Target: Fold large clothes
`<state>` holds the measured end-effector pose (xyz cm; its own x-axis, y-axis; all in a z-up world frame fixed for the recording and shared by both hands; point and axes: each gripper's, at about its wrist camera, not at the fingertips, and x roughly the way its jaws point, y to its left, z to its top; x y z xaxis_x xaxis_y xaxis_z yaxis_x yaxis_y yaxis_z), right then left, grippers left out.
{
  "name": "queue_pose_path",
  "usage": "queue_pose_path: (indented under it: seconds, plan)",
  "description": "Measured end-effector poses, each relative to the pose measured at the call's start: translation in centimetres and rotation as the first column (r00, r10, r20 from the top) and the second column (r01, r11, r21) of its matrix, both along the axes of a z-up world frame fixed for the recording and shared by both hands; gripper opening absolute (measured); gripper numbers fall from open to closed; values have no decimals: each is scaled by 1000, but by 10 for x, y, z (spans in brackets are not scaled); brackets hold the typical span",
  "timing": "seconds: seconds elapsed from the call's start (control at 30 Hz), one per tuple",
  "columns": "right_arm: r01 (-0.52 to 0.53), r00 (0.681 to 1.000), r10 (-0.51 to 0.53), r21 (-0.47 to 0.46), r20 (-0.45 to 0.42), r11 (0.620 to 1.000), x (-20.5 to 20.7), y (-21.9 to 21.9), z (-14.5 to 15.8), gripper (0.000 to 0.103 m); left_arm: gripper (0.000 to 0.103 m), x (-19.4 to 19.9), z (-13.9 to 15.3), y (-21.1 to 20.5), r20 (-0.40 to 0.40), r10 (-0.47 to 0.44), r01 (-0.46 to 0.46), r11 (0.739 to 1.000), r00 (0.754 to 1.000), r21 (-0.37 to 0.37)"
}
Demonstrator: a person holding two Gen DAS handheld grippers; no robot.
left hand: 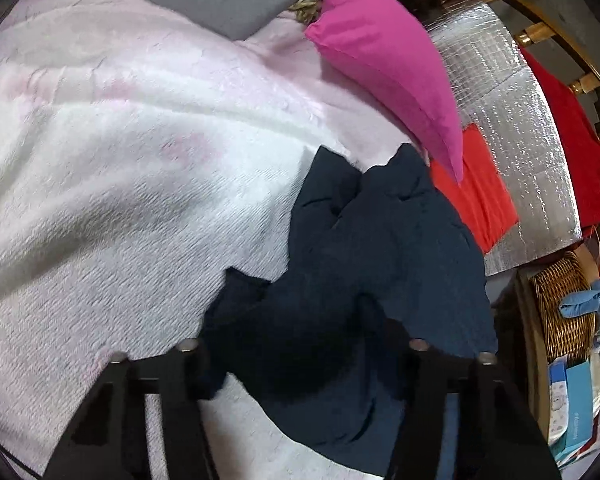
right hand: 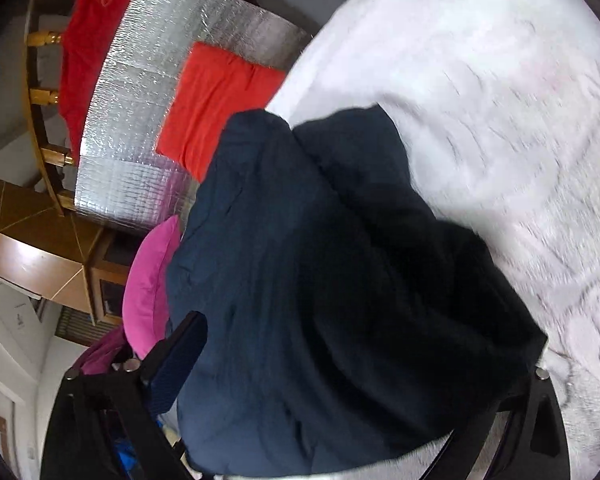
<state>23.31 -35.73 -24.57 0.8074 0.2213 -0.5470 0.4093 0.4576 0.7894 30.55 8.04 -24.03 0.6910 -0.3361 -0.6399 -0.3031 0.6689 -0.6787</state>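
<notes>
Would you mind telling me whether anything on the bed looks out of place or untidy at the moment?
The dark navy garment lies bunched and heavily creased on the white blanket, not spread flat for folding. A pink pillow lies askew at the blanket's edge, its tip over an orange cloth.

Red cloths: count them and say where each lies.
2. One orange-red cloth lies flat on the silver mat; one darker red cloth drapes over the wooden rail. Others may be hidden.
</notes>
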Motion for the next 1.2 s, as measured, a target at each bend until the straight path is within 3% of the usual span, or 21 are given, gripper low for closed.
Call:
queue_pose_path:
  seconds: [0.03,0.07,0.27,0.7,0.83,0.9,0.97,1.03,1.1,1.2]
  plan:
    - [9,1000,-10,-47,-18,999,1,-1,1,63,44,0,3,-1,15,-6,6,1000,1000,3]
    - [-5,1000,4,-63,-20,998,3,-1,2,52,35,0,6,-2,30,-10,10,1000,1000,9]
    - [-13,1000,13,-107,-2,994,-5,1,13,38,21,-9,18,-1,58,-2,1,1000,998,19]
    - [-60,998,62,-92,10,994,-79,6,31,37,19,-87,33,14,15,-60,60,998,998,5]
    - [-68,998,68,-72,2,995,-107,6,27,37,21,-109,30,12,-15,-86,87,994,996,67]
    - [-82,996,79,-68,-48,994,-112,6,18,42,30,-110,23,10,-47,-103,107,990,994,94]
    - [-89,992,83,-56,-96,994,-112,4,8,53,40,-110,15,19,-89,-103,108,993,991,49]
    - [-101,988,96,-32,-120,994,-118,-3,9,61,43,-110,15,31,-118,-107,105,994,987,-17]
    - [-108,990,105,-19,-98,994,-131,-13,17,61,43,-114,22,46,-111,-108,101,993,988,-62]
    - [-80,992,74,-54,-104,995,-155,-31,29,62,50,-125,48,64,-34,-46,49,995,998,92]
